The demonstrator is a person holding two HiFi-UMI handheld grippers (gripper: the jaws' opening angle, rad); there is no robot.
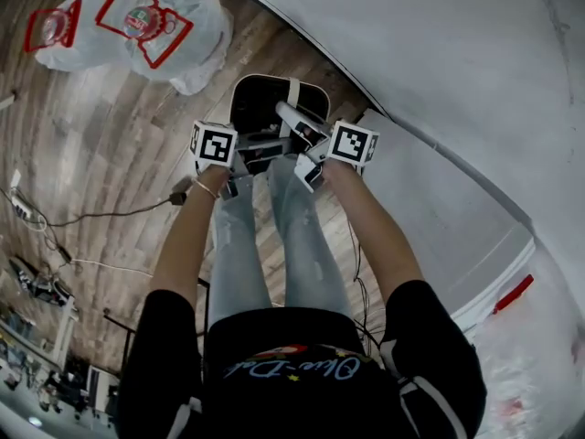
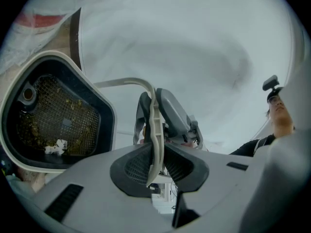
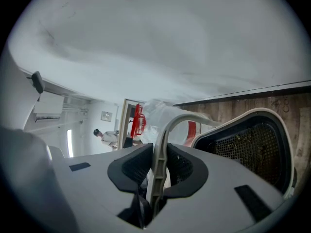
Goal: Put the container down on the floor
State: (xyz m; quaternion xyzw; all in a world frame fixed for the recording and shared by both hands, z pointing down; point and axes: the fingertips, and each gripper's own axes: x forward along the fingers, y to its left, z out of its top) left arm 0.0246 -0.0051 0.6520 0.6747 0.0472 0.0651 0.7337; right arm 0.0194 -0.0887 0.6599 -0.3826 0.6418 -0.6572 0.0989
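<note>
Dark, mesh-lined plastic container w/ white rim (image 1: 257, 104) held over wood-plank floor (image 1: 110, 126), near white wall (image 1: 439, 53). Left tool (image 2: 154, 159) & right tool (image 3: 156, 171) both clamped on its thin white handle (image 2: 153, 125).

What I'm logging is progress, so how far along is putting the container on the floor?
Done: the left tool and right tool are both clamped on the handle of the container. In hand: it hangs between them over the wooden floor, beside the wall; no view shows it resting yet. Left: set it on the floor, then open both tools.
</note>
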